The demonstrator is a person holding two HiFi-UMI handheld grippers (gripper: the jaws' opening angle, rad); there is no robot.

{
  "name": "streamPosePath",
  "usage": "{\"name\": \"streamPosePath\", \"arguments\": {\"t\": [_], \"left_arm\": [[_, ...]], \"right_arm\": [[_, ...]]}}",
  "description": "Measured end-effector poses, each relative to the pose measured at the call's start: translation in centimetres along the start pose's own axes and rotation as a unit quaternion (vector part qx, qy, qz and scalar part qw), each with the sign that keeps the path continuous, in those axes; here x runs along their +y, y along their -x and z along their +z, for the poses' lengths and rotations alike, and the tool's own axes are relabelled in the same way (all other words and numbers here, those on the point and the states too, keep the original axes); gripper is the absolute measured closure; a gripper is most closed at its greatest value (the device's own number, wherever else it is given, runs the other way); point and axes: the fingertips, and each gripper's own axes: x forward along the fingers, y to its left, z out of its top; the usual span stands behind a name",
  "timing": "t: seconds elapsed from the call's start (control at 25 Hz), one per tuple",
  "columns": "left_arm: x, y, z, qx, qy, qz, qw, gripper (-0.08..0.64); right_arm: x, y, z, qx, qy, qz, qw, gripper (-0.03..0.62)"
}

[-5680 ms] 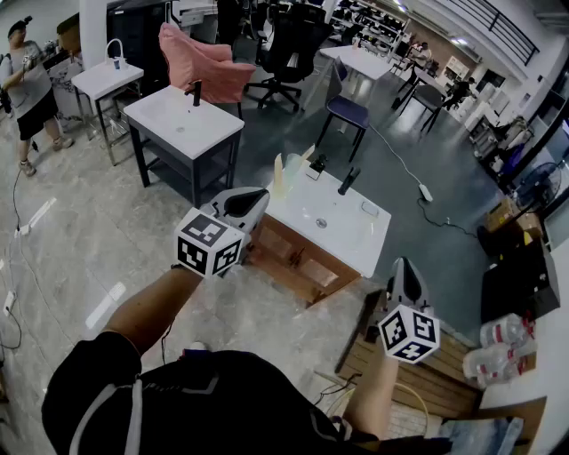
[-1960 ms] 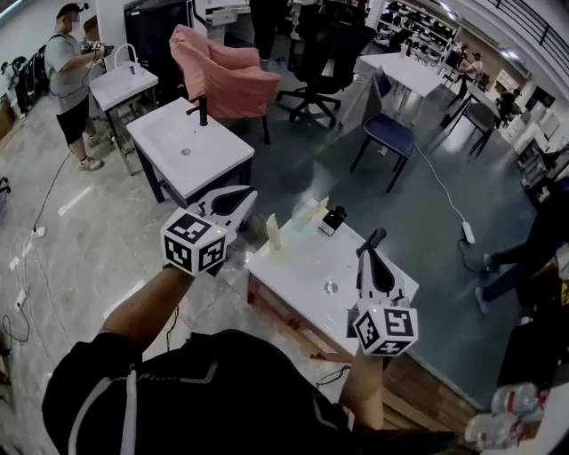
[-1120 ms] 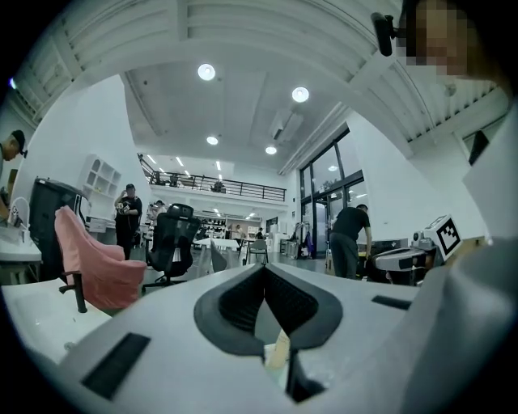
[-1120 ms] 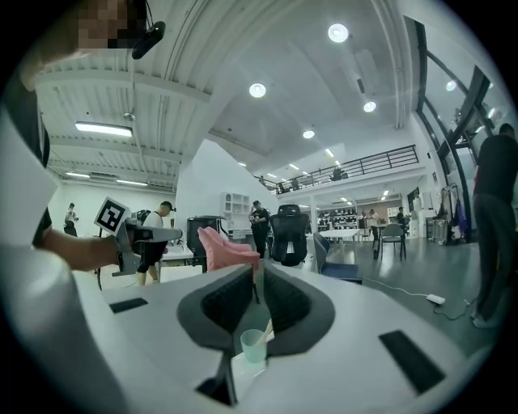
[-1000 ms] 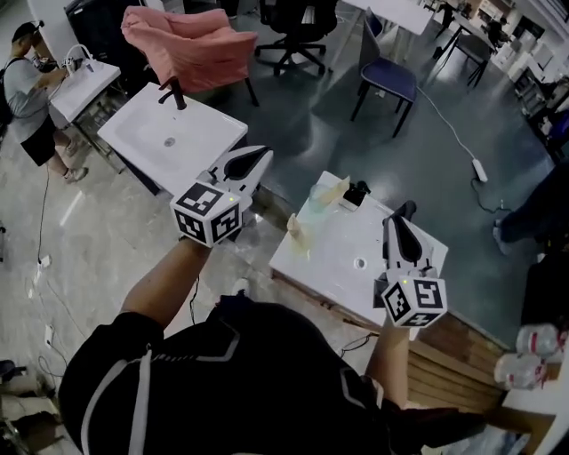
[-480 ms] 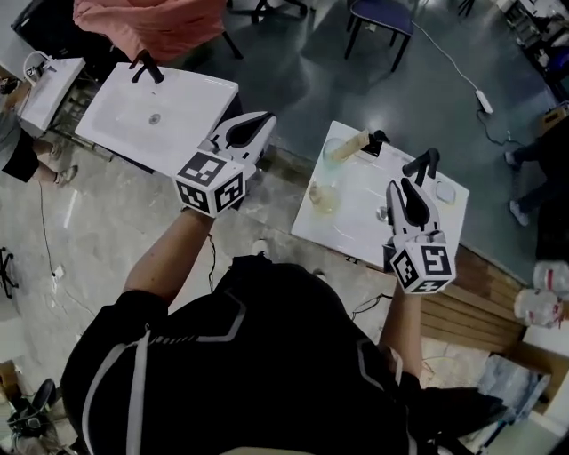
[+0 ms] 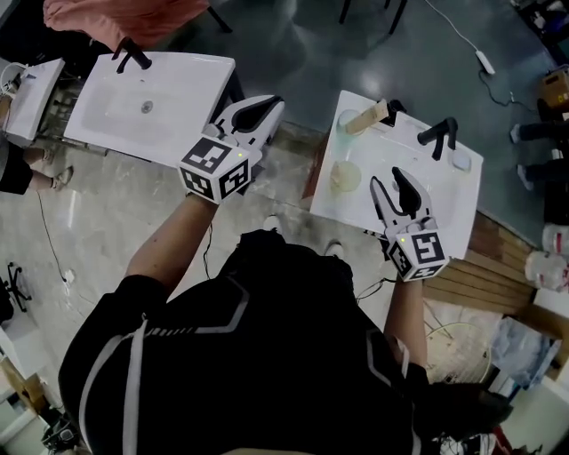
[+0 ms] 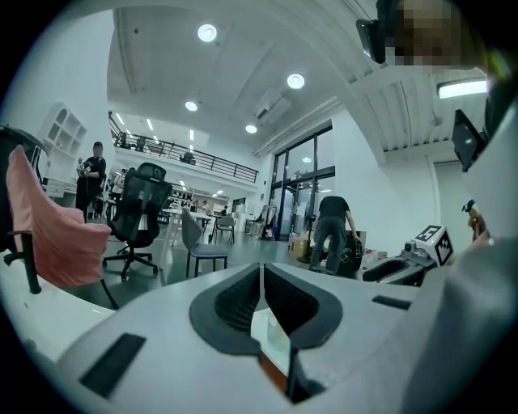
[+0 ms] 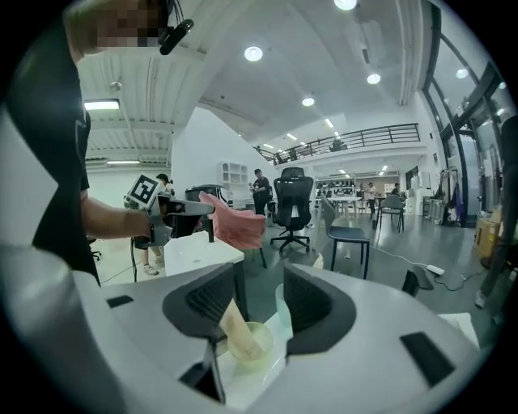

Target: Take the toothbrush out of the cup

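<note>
A pale cup (image 7: 345, 175) stands at the near left of the white sink top (image 7: 418, 191), with a beige toothbrush handle (image 9: 233, 327) upright in it. Behind it a clear cup (image 7: 349, 120) holds another beige handle (image 7: 374, 115) that leans out. My right gripper (image 7: 388, 182) hovers over the sink top, just right of the pale cup. Its jaws have just been opening and stand open; in the right gripper view (image 9: 261, 283) the pale cup (image 9: 248, 346) shows ahead through the gap, untouched. My left gripper (image 7: 269, 103) is shut and empty, out over the floor left of this sink, as its own view (image 8: 262, 271) confirms.
A black faucet (image 7: 437, 133) rises at the back of the sink top, near a small white dish (image 7: 460, 161). A second white sink (image 7: 151, 93) stands to the left, with a pink cloth (image 7: 116, 13) beyond it. Wooden boards (image 7: 476, 275) lie on the floor to the right.
Both grippers have come down and toward the sink. The right one now hangs over the sink top beside the pale cup, and its jaws have spread apart. The left stays shut.
</note>
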Motion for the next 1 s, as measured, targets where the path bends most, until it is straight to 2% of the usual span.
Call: {"name": "streamPosePath", "arguments": {"t": [0.12,0.28,0.4,0.68,0.92,1.0], "left_arm": [[-0.2,-0.1,-1.4,0.007,-0.003,-0.016,0.9998,0.554],[0.0,0.7,-2.9,0.008,-0.002,0.013,0.9999,0.554],[-0.2,1.0,-4.9,0.033,0.0,0.025,0.9991,0.554],[-0.5,2.2,-9.1,0.077,0.03,0.031,0.996,0.554],[-0.6,3.3,-11.0,0.091,0.059,0.026,0.9938,0.554],[-0.5,3.6,-10.9,0.09,0.054,0.027,0.9941,0.554]], "right_arm": [[1.2,-1.0,-2.2,0.018,-0.002,0.019,1.0,0.375],[3.3,-2.4,-5.4,0.03,0.005,0.068,0.997,0.348],[4.1,-3.6,-7.4,0.042,0.011,0.083,0.996,0.331],[5.0,-6.3,-10.3,0.06,0.031,0.073,0.995,0.305],[5.5,-8.4,-11.3,0.066,0.043,0.052,0.995,0.343],[5.6,-8.9,-11.7,0.072,0.04,0.049,0.995,0.36]]}}
